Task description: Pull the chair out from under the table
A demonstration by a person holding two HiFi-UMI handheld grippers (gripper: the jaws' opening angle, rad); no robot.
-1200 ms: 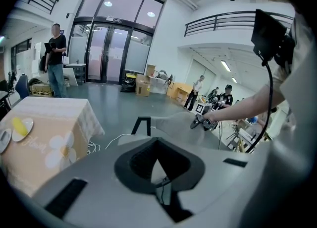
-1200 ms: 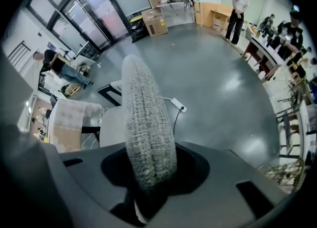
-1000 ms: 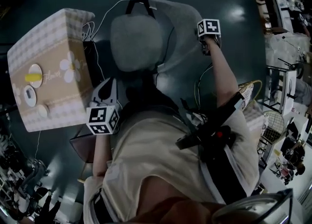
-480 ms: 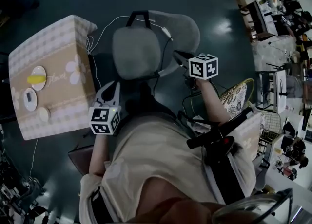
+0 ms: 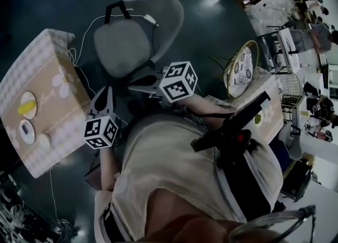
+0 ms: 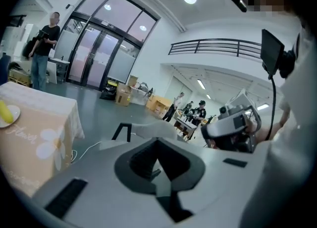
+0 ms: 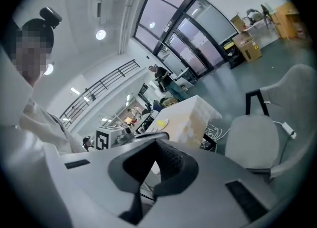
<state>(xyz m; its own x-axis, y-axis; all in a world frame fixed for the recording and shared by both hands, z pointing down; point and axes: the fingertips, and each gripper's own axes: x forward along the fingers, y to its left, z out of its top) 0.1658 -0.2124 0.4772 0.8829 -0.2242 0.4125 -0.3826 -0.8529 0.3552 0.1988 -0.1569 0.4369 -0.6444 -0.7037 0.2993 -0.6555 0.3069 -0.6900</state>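
Left gripper [image 5: 107,91]: jaws together, empty, pointed ahead and slightly down, forearm [image 5: 108,169] bent beside the torso. Right gripper [image 5: 134,84]: jaws together, empty, held before the chest, pointed across toward the left gripper.

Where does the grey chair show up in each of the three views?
Head view: chair upper left of centre, seat and curved backrest in full view.
Left gripper view: chair mid-frame, only a grey strip showing.
Right gripper view: chair at the right, seat and backrest clear.
Shared landmark: the cloth-covered table, left of the chair in every view.
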